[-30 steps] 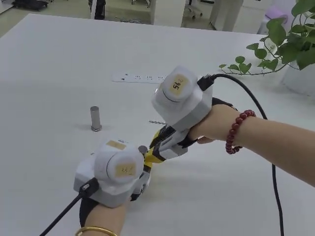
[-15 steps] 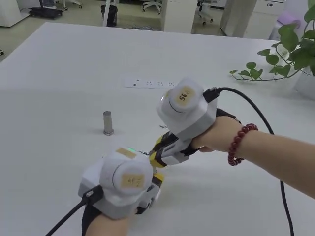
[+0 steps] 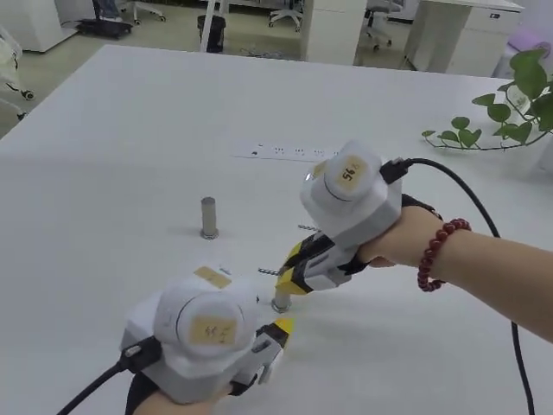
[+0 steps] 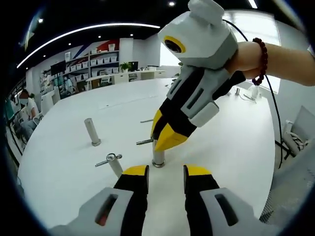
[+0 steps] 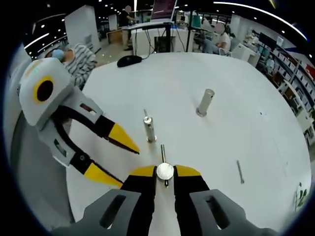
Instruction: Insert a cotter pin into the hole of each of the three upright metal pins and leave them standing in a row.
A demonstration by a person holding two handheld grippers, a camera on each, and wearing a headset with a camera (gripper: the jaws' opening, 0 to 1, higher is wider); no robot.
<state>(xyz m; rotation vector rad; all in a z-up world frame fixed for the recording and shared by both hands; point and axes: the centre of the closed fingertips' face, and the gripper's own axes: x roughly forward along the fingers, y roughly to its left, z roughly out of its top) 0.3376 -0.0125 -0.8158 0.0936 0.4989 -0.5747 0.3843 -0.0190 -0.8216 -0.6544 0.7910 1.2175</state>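
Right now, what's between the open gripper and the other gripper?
In the left gripper view, an upright metal pin stands between the left gripper and the right gripper.

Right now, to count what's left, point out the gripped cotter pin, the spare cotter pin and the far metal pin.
gripped cotter pin [image 4: 144, 142]: left gripper view, protruding shaft.
spare cotter pin [image 5: 239, 172]: right gripper view, mid-shaft.
far metal pin [image 3: 208, 216]: head view, its side.

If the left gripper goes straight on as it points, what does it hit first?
The left gripper, jaws open, would probably meet the upright metal pin ahead; the right gripper, shut on a cotter pin, sits just above it.
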